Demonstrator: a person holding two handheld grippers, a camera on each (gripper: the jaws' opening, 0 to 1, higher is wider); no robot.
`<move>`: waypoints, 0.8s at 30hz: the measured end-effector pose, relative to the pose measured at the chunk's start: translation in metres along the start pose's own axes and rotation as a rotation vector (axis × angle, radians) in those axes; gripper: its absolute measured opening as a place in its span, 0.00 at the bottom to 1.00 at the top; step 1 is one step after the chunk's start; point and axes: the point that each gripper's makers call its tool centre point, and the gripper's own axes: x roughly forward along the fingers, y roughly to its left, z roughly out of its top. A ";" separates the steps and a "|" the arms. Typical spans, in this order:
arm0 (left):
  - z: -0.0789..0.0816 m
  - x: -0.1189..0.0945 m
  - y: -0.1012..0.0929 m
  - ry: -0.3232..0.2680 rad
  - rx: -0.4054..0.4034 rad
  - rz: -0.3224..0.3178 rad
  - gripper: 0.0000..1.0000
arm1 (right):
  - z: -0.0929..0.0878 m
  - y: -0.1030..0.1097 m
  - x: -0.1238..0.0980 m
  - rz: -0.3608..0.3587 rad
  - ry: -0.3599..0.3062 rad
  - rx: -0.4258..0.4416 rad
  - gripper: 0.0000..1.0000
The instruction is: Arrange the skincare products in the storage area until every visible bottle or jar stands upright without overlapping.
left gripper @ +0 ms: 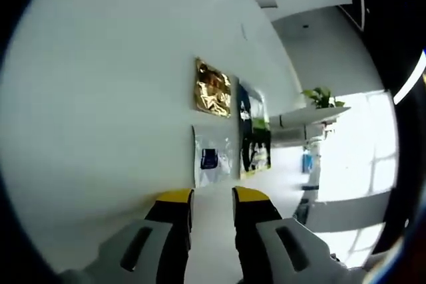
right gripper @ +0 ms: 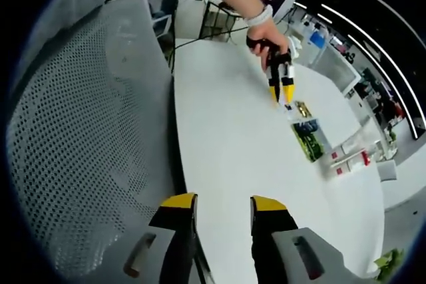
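Several flat skincare packets lie on the white table [left gripper: 100, 131]. Ahead of my left gripper [left gripper: 212, 195] are a gold sachet [left gripper: 213, 89], a clear sachet with a blue label [left gripper: 212, 157] and a dark blue and green packet [left gripper: 255, 134]. Its jaws stand apart with nothing between them, just short of the clear sachet. My right gripper [right gripper: 223, 202] is open and empty over the near table edge. Far ahead of it, a hand holds the left gripper [right gripper: 283, 98] beside the gold sachet [right gripper: 303, 107], the green packet [right gripper: 308, 138] and white and red boxes [right gripper: 349, 157].
A grey mesh chair back [right gripper: 73, 131] stands close on the left of the right gripper view. A potted plant [left gripper: 323, 98] sits on a ledge beyond the table. Office desks and shelves [right gripper: 319, 38] lie behind the table's far edge.
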 end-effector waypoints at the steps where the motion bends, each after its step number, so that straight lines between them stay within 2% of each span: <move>1: 0.001 -0.001 0.002 -0.008 0.004 0.009 0.22 | 0.000 0.000 0.000 0.000 -0.003 0.003 0.27; 6: 0.007 -0.010 0.000 -0.042 0.022 0.012 0.29 | 0.001 -0.001 -0.001 -0.006 -0.004 0.000 0.27; 9: 0.012 -0.018 -0.011 -0.088 0.033 -0.017 0.31 | 0.002 -0.001 -0.001 -0.006 -0.009 -0.006 0.28; 12: 0.011 -0.033 -0.025 -0.135 0.072 -0.043 0.43 | 0.005 -0.005 -0.003 -0.028 -0.026 -0.010 0.27; 13: 0.010 -0.041 -0.036 -0.162 0.109 -0.077 0.45 | 0.006 -0.006 -0.003 -0.030 -0.030 -0.005 0.27; 15: 0.008 -0.057 -0.048 -0.198 0.150 -0.098 0.45 | 0.005 -0.008 -0.003 -0.040 -0.026 -0.002 0.27; 18: 0.007 -0.082 -0.067 -0.293 0.208 -0.127 0.48 | 0.008 -0.009 -0.005 -0.052 -0.039 -0.015 0.28; 20: 0.000 -0.099 -0.082 -0.329 0.250 -0.156 0.49 | 0.009 -0.010 -0.006 -0.062 -0.044 -0.022 0.28; 24: -0.017 -0.127 -0.101 -0.389 0.278 -0.191 0.49 | 0.011 -0.014 -0.008 -0.087 -0.053 -0.025 0.29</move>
